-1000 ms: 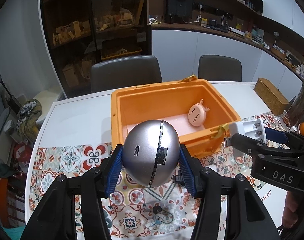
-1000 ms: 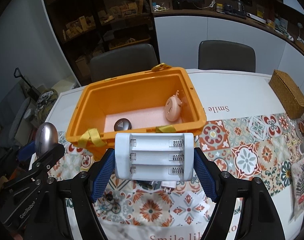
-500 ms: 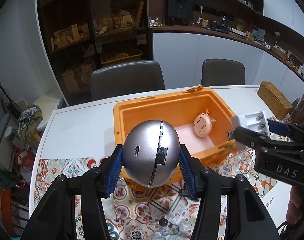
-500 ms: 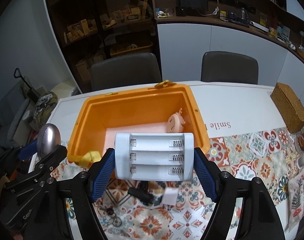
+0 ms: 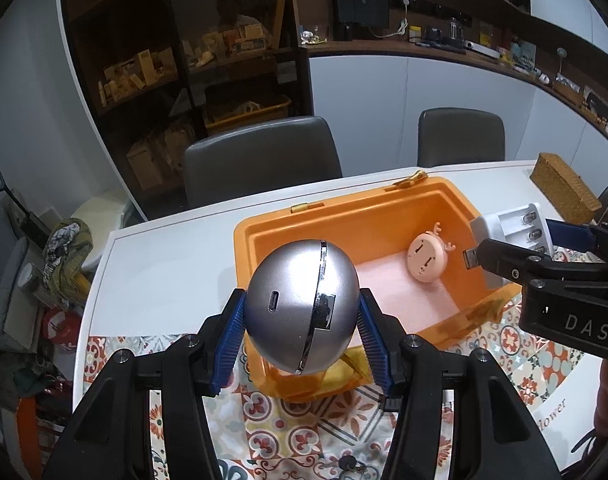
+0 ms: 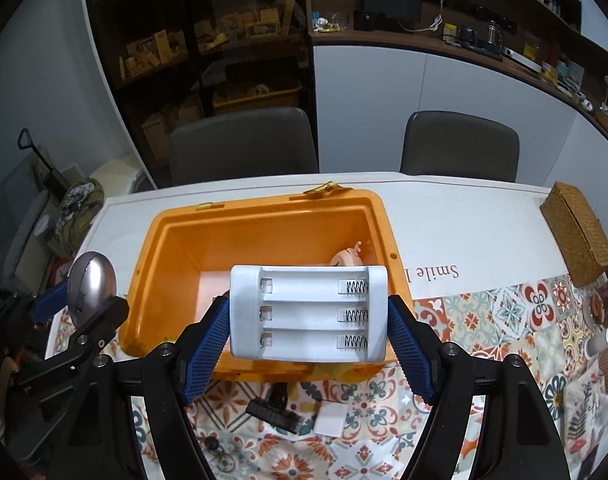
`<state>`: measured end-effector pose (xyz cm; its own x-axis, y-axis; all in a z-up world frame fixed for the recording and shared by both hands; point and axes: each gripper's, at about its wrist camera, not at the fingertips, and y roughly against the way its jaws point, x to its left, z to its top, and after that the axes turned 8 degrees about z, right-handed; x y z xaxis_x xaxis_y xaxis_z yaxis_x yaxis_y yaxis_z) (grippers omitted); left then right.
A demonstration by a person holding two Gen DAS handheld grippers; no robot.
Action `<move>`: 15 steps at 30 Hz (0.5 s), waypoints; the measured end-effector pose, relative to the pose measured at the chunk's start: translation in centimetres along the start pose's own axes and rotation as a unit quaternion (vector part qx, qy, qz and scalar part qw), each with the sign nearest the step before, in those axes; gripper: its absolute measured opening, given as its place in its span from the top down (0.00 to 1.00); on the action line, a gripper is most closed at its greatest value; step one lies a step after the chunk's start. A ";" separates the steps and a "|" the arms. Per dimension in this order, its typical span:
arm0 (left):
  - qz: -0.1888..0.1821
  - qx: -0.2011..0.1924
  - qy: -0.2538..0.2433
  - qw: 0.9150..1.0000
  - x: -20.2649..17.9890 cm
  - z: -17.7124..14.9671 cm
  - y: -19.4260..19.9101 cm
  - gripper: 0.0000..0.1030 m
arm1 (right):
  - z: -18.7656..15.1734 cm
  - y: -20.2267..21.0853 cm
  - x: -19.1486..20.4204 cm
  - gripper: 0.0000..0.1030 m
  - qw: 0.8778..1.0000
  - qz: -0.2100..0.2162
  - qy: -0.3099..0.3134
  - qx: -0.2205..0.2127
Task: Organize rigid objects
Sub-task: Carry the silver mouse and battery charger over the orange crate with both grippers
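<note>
White battery charger [image 6: 308, 312] lies crosswise in right tool [image 6: 309, 340], springs rightward.

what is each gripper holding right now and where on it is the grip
Left gripper clamps the silver egg-shaped device across its two sides. Right gripper clamps the white battery holder by its two short ends.

The bin [image 6: 260, 216] sits on the table [image 6: 456, 216], its near half on the patterned cloth [image 6: 500, 312]. Inside, at its 3 o'clock wall, leans the round toy [image 5: 426, 258]. The egg [image 5: 302, 306] hangs over the bin's 7 o'clock corner, the battery holder [image 6: 308, 312] over its 5 o'clock rim. A wicker box [image 6: 576, 232] stands at 3 o'clock, well apart. Two chairs [image 6: 244, 140] stand at 12 o'clock behind the table. Small parts [image 6: 274, 410] lie on the cloth at 6 o'clock.
</note>
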<state>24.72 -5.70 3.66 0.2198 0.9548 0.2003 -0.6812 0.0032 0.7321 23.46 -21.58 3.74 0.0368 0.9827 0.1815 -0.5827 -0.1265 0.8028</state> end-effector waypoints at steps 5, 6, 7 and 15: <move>0.000 0.011 -0.005 1.000 -0.1 0.5 -1.2 0.48 | 0.6 -1.8 -0.1 0.26 1.000 -0.002 0.001 0.025; -0.002 0.015 -0.004 1.000 -0.1 0.5 -1.5 0.48 | 0.7 -2.0 -0.1 0.26 1.000 -0.001 0.002 0.028; -0.004 0.018 -0.004 1.000 -0.2 0.6 -1.7 0.48 | 0.7 -2.4 -0.1 0.26 0.999 0.000 0.002 0.034; -0.013 0.053 -0.004 0.998 -0.4 0.9 -4.3 0.48 | 1.2 -5.0 -0.7 0.26 0.998 -0.004 -0.009 0.064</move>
<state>28.22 -6.35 1.00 0.2427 0.9521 0.1862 -0.5973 -0.0046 0.8020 27.36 -21.78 0.30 0.0556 0.9813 0.1844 -0.4743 -0.1365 0.8697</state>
